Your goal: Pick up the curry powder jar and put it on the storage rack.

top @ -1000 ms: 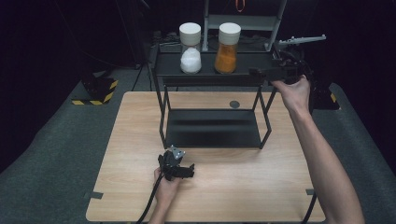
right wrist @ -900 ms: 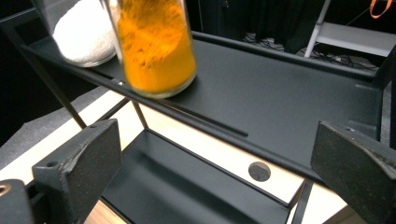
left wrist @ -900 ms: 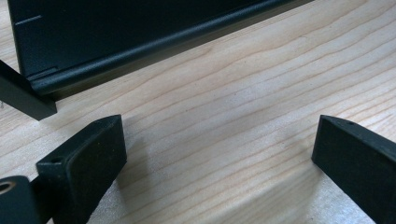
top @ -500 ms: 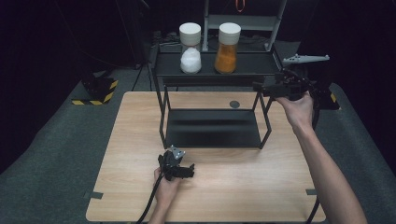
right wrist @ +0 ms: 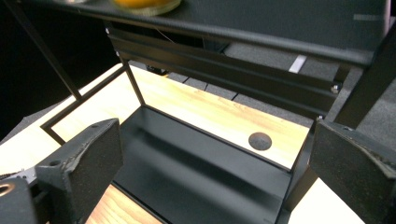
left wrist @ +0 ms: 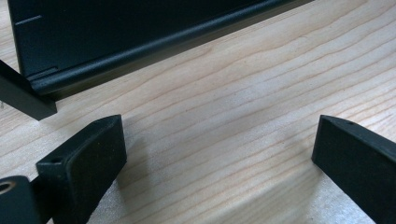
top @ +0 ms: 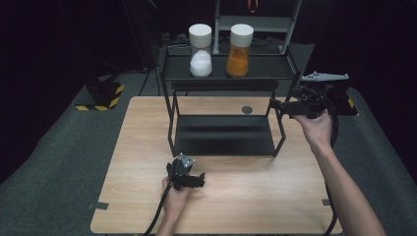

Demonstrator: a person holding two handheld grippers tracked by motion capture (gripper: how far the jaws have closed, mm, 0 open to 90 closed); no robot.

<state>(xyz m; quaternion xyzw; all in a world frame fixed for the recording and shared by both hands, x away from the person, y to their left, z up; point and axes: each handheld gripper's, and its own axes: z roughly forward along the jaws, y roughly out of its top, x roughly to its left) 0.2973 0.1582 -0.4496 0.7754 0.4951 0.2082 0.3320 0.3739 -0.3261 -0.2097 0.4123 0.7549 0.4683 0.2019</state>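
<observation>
Orange-filled jar (top: 239,50) sitting up-left of right tool (top: 275,104), jaws gaping empty; left tool (top: 200,180) idling open on desk (top: 246,196), farther off.

Count: 2 jars on top shelf of 1 black rack (top: 226,73) — 1 with white contents (top: 200,44), 1 with orange contents (top: 240,44), each with a white lid. 2 shelves on rack, upper and lower. 1 wooden table (top: 275,196). 1 round dark disc (top: 247,109) on table behind rack. 2 hand-held grippers: left (top: 199,180), right (top: 273,104). 1 yellow-black striped block (top: 101,93) on floor.
</observation>
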